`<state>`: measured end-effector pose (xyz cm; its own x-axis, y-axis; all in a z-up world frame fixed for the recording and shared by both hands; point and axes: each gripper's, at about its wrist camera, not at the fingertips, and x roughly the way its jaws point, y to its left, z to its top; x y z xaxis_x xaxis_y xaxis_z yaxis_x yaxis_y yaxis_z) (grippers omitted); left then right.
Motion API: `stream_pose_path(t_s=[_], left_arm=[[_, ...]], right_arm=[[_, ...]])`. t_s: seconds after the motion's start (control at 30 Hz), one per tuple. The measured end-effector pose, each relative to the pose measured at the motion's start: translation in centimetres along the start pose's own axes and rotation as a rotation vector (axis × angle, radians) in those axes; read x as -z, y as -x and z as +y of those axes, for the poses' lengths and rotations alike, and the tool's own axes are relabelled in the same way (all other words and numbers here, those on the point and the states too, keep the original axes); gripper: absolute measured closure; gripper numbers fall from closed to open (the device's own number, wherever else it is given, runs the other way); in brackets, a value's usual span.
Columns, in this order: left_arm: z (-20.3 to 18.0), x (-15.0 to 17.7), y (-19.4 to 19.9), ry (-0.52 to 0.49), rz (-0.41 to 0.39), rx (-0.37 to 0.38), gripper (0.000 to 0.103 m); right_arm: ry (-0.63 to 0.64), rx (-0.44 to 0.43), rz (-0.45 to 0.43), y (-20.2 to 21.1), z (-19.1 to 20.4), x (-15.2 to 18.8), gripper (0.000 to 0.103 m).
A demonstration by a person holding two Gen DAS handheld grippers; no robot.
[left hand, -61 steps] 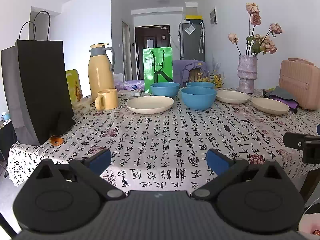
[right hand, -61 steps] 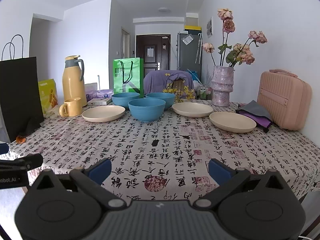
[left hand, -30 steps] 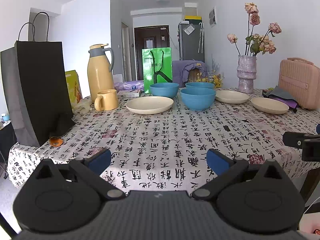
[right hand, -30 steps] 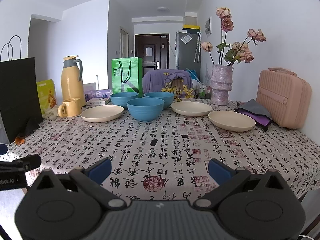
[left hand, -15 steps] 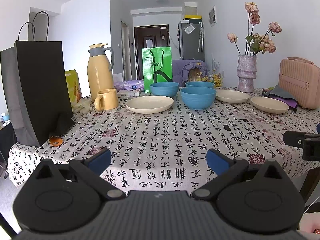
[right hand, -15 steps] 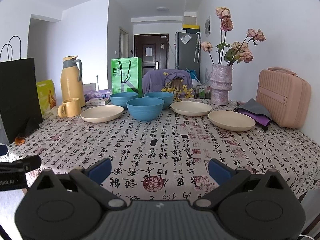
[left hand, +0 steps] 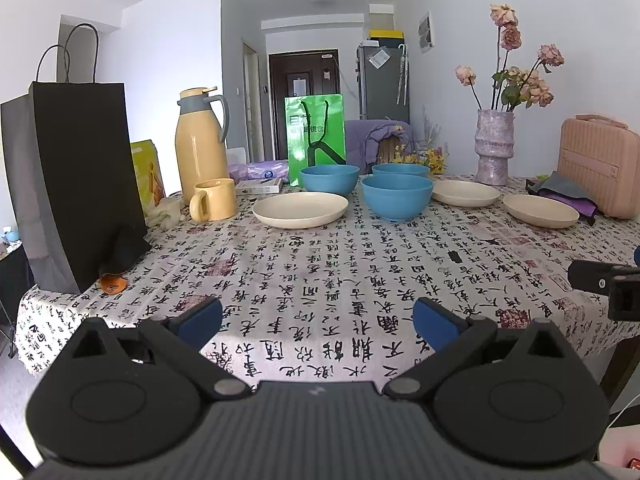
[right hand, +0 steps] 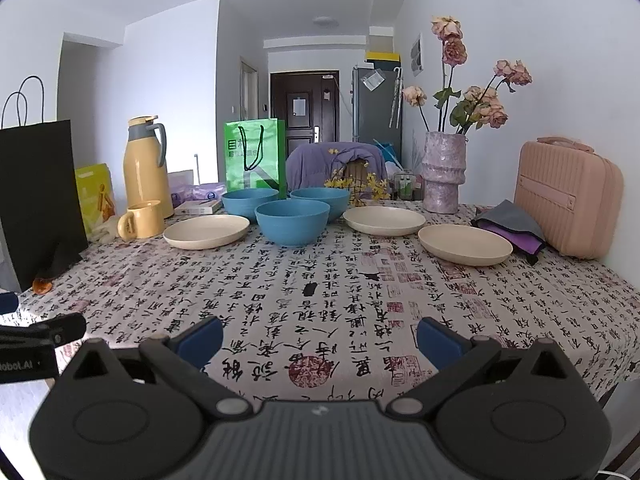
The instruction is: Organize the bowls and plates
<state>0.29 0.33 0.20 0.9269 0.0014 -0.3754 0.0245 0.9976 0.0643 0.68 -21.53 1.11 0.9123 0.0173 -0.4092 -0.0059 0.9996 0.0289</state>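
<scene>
Left gripper [left hand: 316,320] and right gripper [right hand: 320,336] both spread wide, empty, at the table's near edge [right hand: 520,360]. Far side: three blue bowls [right hand: 293,222] clustered mid-table, three cream plates [right hand: 465,244] flanking them, all unstacked.

A desk [right hand: 320,280] under a cloth printed with script [right hand: 500,292] carries three blue bowls [right hand: 293,222], three cream plates [right hand: 464,243], a mug [right hand: 141,219], a flask [right hand: 145,164], bags [right hand: 38,196], a vase [right hand: 443,178] and a pink case [right hand: 568,196].
</scene>
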Motion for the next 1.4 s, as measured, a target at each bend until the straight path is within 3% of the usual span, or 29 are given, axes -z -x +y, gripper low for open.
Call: stream_pose_path(t_s=[0.57, 0.8, 1.4], left_arm=[[-0.2, -0.3, 0.2, -0.008, -0.009, -0.002, 0.0], [0.9, -1.9, -1.1, 0.002, -0.013, -0.016, 0.0], [-0.4, -4.9, -8.2, 0.006, 0.018, 0.005, 0.0]], right_arm=[[0.007, -0.003, -0.007, -0.1, 0.0, -0.1, 0.0], [0.017, 0.003, -0.041, -0.7, -0.4, -0.5, 0.0], [0.001, 0.018, -0.057, -8.4, -2.1, -4.5, 0.0]])
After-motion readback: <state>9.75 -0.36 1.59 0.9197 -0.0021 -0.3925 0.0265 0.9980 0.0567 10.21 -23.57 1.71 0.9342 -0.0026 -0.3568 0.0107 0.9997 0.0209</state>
